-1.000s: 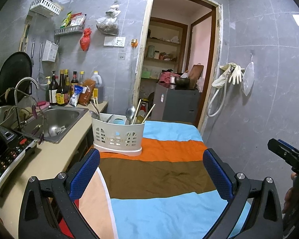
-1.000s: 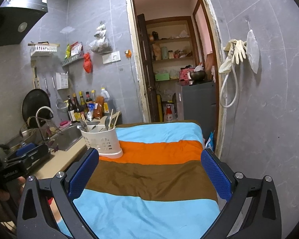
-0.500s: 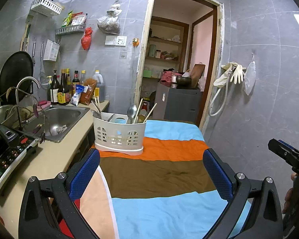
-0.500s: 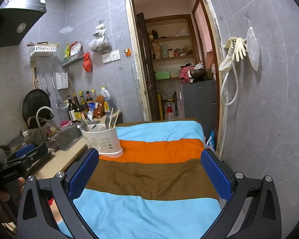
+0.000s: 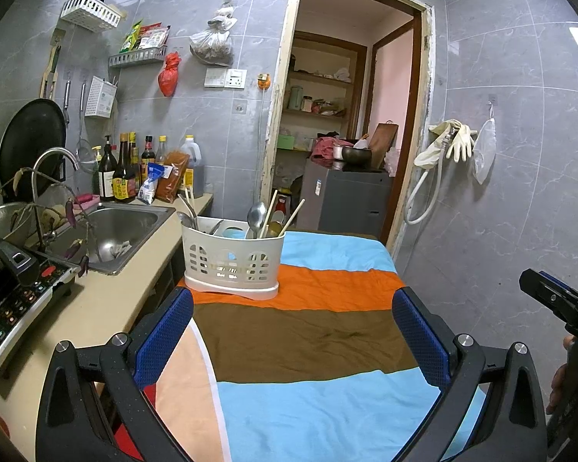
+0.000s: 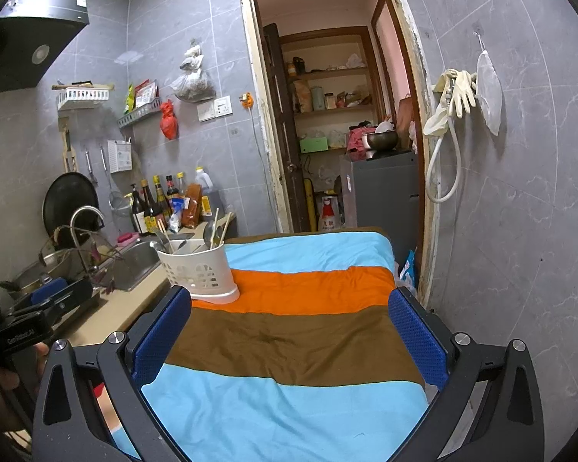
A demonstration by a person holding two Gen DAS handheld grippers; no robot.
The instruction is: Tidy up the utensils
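A: Where are the utensils sitting?
B: In the white slotted plastic caddy (image 5: 233, 260) on the striped cloth (image 5: 308, 346); both grippers, left (image 5: 293, 340) and right (image 6: 289, 340), are hovering apart, empty, probably lining up.

Left wrist view looks forward between its own fingers from the near left edge of the striped tabletop (image 5: 308, 331), facing the far doorway, utensil caddy (image 5: 233, 260) near ahead. Right wrist view sits further right and back, same facing, caddy (image 6: 198, 269) far-left. Both share tabletop (image 6: 289, 342), caddy, sink (image 5: 115, 227), doorway (image 6: 339, 115).
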